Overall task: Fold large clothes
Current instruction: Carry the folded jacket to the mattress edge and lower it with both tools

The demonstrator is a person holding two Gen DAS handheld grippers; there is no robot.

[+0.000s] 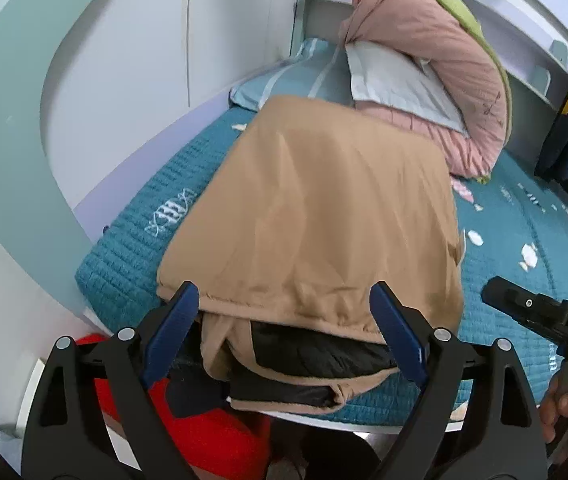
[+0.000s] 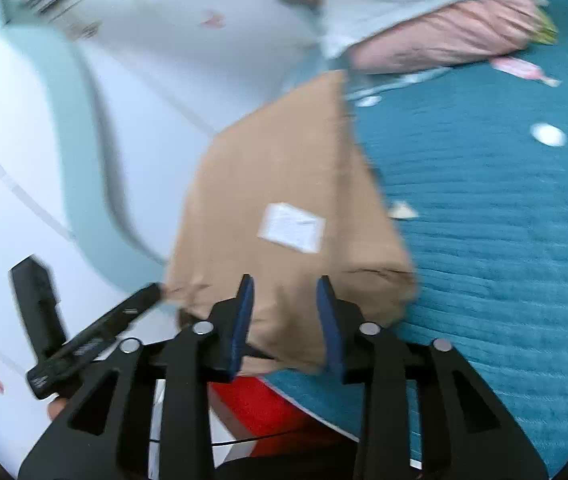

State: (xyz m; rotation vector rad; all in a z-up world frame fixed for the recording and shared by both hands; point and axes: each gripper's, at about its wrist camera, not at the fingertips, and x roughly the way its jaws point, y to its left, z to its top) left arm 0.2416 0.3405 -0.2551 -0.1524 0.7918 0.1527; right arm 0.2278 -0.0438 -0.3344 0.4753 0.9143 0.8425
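the teal bed [image 1: 131, 248] carries the tan coat [image 1: 316, 216], which lies near its front edge as a folded block, dark lining showing underneath. folding looks mostly done; perhaps a final tuck or squaring remains. the left gripper [image 1: 284, 320] and right gripper [image 2: 286, 320] both hover with jaws spread, pinching nothing.

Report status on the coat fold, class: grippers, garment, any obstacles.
Left gripper open at the tan coat's near hem. Right gripper open, gripping nothing. Coat folded on the blue bedspread. Pink quilt beyond, not blocking.
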